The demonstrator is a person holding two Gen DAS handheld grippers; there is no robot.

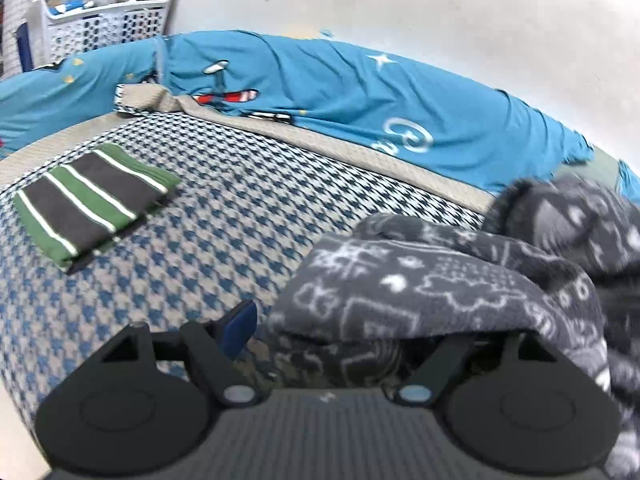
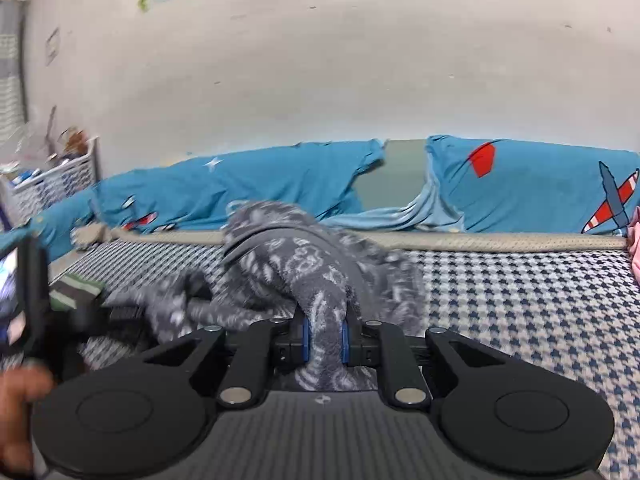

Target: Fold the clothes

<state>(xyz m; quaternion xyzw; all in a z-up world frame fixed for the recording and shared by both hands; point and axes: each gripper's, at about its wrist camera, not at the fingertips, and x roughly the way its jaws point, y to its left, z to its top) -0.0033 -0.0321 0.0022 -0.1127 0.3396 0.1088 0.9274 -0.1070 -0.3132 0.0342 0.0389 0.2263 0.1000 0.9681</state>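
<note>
Right tongs (image 2: 325, 343) are clamped tight on a bunched fold of the grey patterned fleece (image 2: 304, 268), which rises just ahead of them. Left tongs (image 1: 344, 332) stand wide open, the fleece draped over their right finger; whether they grip it, I can't tell. Ahead-left of them on the houndstooth bed cover (image 1: 224, 216) lies a folded green-striped garment (image 1: 90, 204). Beyond, blue pillows (image 1: 328, 92) line the wall.
</note>
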